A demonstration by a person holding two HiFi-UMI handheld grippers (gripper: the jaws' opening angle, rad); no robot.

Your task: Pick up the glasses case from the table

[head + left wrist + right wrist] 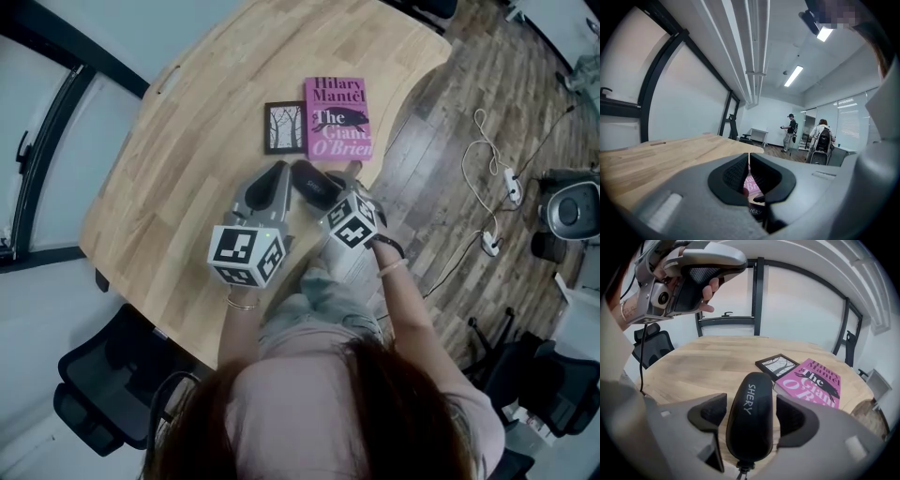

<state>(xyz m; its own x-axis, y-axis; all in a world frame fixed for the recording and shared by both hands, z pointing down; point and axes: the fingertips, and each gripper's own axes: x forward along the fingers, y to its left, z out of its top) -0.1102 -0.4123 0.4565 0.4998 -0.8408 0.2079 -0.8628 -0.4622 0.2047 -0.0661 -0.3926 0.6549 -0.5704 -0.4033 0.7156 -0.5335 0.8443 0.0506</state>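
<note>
The black glasses case (pixel 314 185) (pixel 751 418), marked SHERY, lies on the wooden table (pixel 187 169) near its front edge. My right gripper (pixel 330 187) (pixel 751 406) straddles the case from the near end, tilted down. Its jaws stand open, one on each side of the case, with a strip of table showing between each pad and the case. My left gripper (pixel 279 171) (pixel 749 161) hovers to the left and above the table, roughly level, with nothing in it and its fingertips together. In the right gripper view the left gripper (pixel 693 268) appears raised at the top left.
A pink book (pixel 337 119) (pixel 811 380) and a small black-framed picture (pixel 284 127) (pixel 777 364) lie just beyond the case. Black office chairs (pixel 98 403) stand by the table. White cables (pixel 492 169) lie on the floor at the right. Two people (pixel 806 136) stand far across the room.
</note>
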